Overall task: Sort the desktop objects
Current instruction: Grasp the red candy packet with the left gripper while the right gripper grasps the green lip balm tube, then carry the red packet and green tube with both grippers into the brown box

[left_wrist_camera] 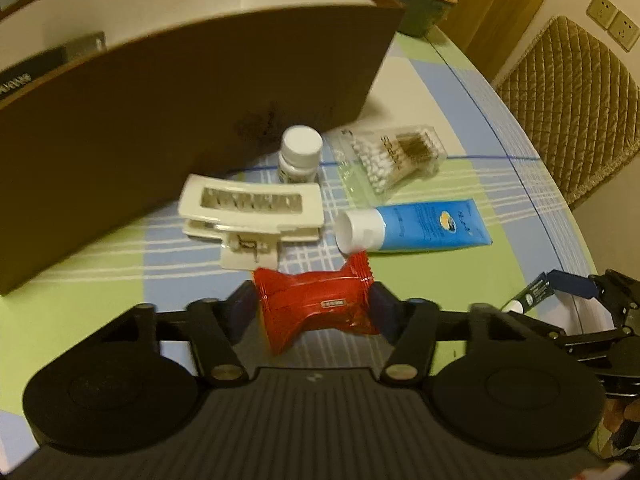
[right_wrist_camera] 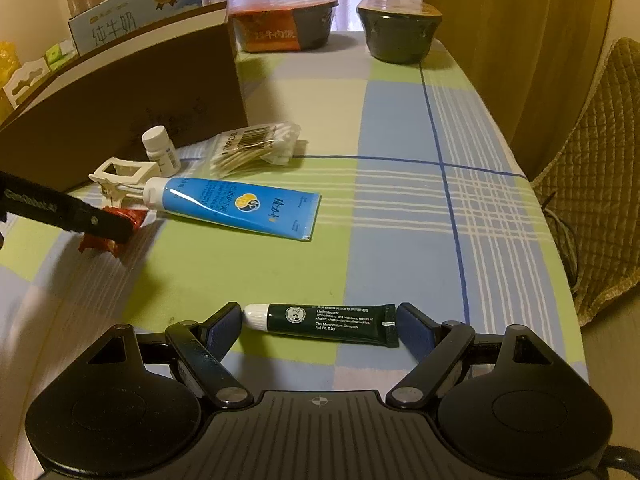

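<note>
Left gripper (left_wrist_camera: 314,304) is clamped on the red snack packet (left_wrist_camera: 316,308), just beside the white hair claw (left_wrist_camera: 250,212) and box wall (left_wrist_camera: 180,100). Right gripper (right_wrist_camera: 320,326) stands apart, its pads touching both ends of the green lip balm tube (right_wrist_camera: 332,324). Bare cloth (right_wrist_camera: 400,240) lies ahead of it.

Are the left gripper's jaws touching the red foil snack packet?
Touching: the left wrist view shows the left gripper pinching the red foil snack packet into a waist.

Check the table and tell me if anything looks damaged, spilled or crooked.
Nothing is spilled. The red packet is pinched in at the waist between the left gripper's pads, so it looks squashed. The cotton swab pack and blue tube lie at slants. The green lip balm tube lies flat, intact.
</note>
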### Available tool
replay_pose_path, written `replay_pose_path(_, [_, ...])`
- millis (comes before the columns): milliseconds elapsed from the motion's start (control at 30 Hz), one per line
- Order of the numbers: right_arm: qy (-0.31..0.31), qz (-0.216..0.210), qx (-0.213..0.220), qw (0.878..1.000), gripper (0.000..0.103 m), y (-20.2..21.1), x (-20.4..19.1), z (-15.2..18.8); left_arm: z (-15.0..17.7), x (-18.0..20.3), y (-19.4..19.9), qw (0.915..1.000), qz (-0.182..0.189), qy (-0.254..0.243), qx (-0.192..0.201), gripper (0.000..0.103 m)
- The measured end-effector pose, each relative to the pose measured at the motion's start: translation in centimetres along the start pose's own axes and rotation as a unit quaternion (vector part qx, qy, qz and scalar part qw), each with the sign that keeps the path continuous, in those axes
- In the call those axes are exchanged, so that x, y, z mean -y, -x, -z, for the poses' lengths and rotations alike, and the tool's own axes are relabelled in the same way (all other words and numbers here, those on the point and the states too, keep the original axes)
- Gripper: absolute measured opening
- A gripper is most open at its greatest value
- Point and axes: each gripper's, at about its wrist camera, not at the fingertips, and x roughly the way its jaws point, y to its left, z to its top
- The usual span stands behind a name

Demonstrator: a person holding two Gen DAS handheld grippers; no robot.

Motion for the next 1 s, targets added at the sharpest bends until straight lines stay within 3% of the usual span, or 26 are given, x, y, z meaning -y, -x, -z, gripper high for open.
replay_pose_path(233, [0.000, 0.002, -0.003, 1.000, 0.081, 0.0, -0.1, -0.1, 0.4, 0.1, 0.3, 0.9999, 0.010, -0.004, 0.007, 0.044])
replay_pose_path(533, [0.007, -0.006, -0.014, 1.000, 0.081, 0.5, -0.9, 0.0, 1.1, -0.2, 2.5, 0.9996, 0.013, -0.009, 0.025, 0.043])
replay_pose_path(1000, [0.057, -0.071, 0.027, 0.996, 0.081, 3.5, -5.0, -2.7, 1.8, -1.9, 8.1, 0.9978, 0.003, 0.016, 0.064, 0.043])
